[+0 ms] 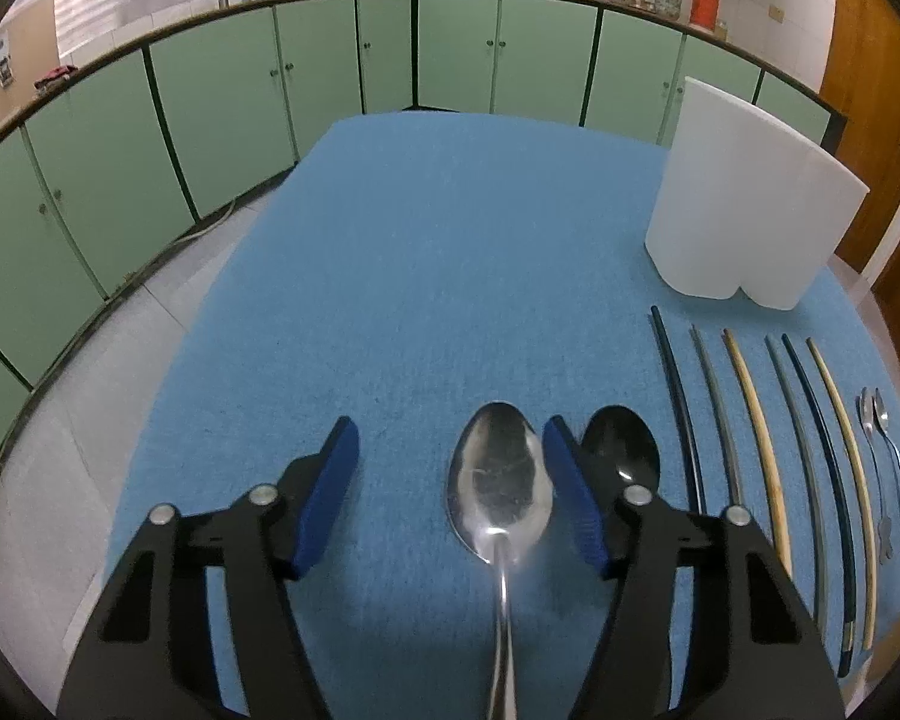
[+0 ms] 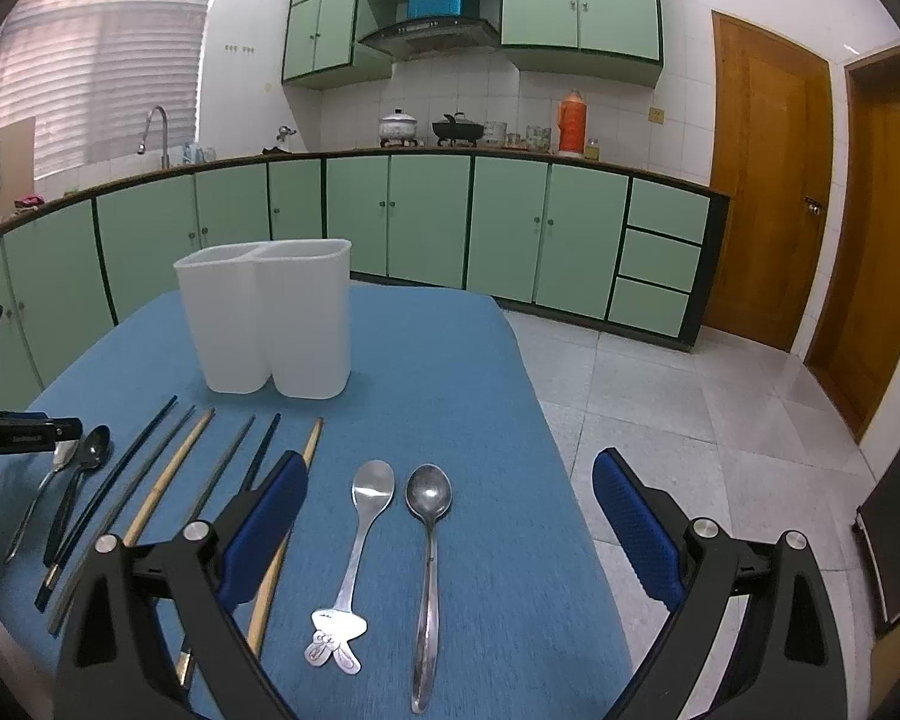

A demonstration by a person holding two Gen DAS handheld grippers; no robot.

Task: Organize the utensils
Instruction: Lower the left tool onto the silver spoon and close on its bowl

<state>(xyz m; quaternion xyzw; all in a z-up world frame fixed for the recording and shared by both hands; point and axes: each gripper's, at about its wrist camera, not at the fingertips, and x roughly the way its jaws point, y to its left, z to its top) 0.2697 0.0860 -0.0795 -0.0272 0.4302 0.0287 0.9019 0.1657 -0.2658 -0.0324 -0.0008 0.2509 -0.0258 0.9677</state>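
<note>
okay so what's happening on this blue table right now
A person holding a claw in each hand is sorting cutlery laid out on a blue table. The left claw sits low over a large silver spoon, which lies between its pads, not yet gripped; a dark spoon lies just beside. The right claw is open above two smaller spoons. Six chopsticks lie in a row, and the white two-compartment holder shows nothing sticking out of it.

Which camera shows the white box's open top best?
The right wrist view: the white box stands whole there, and its rim shows two compartments side by side. The left wrist view catches the white box only from lower down at the edge, so its walls show but not the opening.
</note>
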